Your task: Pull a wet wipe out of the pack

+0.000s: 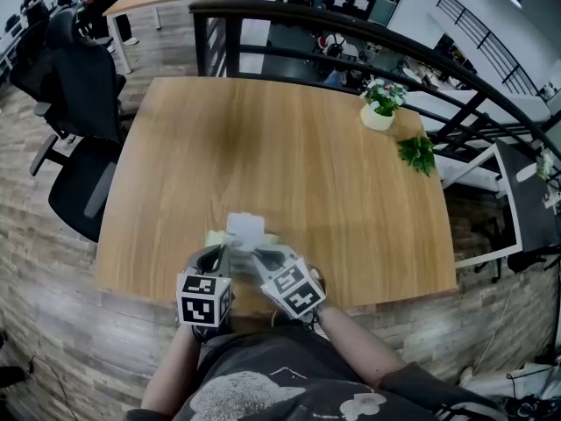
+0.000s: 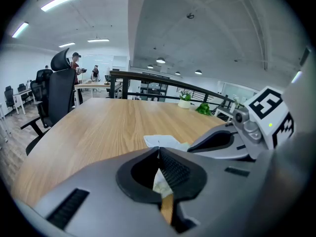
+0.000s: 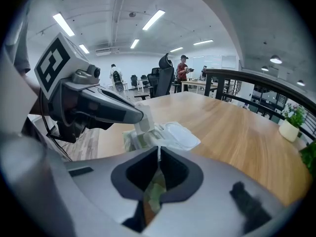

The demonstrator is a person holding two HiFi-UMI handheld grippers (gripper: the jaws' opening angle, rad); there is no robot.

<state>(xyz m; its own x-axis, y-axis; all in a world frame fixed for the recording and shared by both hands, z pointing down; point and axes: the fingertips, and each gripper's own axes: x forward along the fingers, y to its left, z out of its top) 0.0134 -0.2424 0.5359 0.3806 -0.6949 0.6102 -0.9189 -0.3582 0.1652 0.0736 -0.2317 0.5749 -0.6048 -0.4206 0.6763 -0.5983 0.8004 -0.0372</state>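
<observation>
We see the pale green, soft wet-wipe pack at the 6 o'clock edge of the light wooden table. Its long axis runs 9 to 3, and its white hinged lid is flipped open toward 12. The left gripper, pressed together, meets the pack from 7 o'clock and is the nearer. It possibly nips a wipe, but the view is too poor to say. The right gripper, also pressed together, sits at 5 o'clock.

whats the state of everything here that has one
wipe pack: lying flat, lid flipped open
wet wipe: partly out, standing up from the pack
left gripper: shut on the wet wipe
right gripper: jaws together, low at the pack
potted plant: upright
</observation>
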